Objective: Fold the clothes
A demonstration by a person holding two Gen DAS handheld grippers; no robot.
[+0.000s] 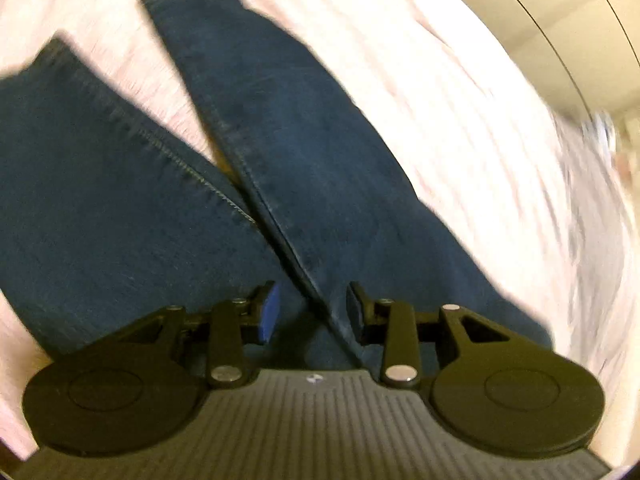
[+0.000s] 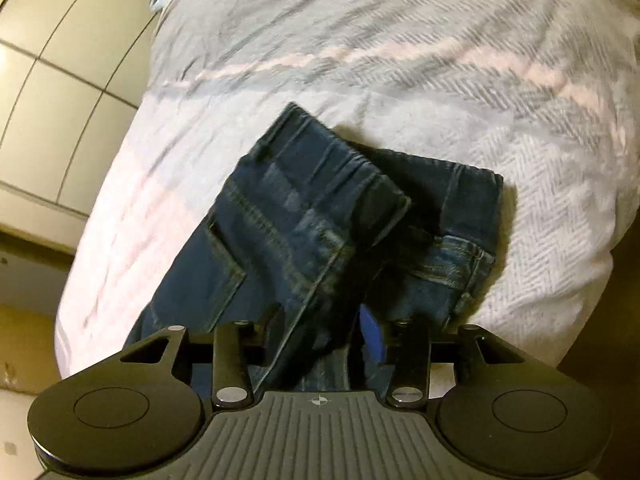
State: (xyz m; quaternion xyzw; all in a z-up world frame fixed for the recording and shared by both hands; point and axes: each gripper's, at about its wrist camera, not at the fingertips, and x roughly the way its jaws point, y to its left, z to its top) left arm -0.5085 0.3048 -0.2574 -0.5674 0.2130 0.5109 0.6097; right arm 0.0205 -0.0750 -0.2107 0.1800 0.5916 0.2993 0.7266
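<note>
Dark blue jeans (image 1: 288, 128) lie on a pale pink and grey bedspread (image 1: 460, 128). In the left wrist view the two legs spread away from my left gripper (image 1: 312, 308), which sits low over the denim where the legs meet, its blue-padded jaws apart with a seam between them. In the right wrist view the waistband end of the jeans (image 2: 320, 216) is doubled over, with a back pocket showing. My right gripper (image 2: 320, 332) has its jaws apart, and a fold of denim runs between them.
The bedspread (image 2: 400, 60) covers a bed. Its edge drops to a pale tiled floor (image 2: 60, 80) at the left of the right wrist view. A pale wall or floor (image 1: 560, 20) shows at the upper right of the left wrist view.
</note>
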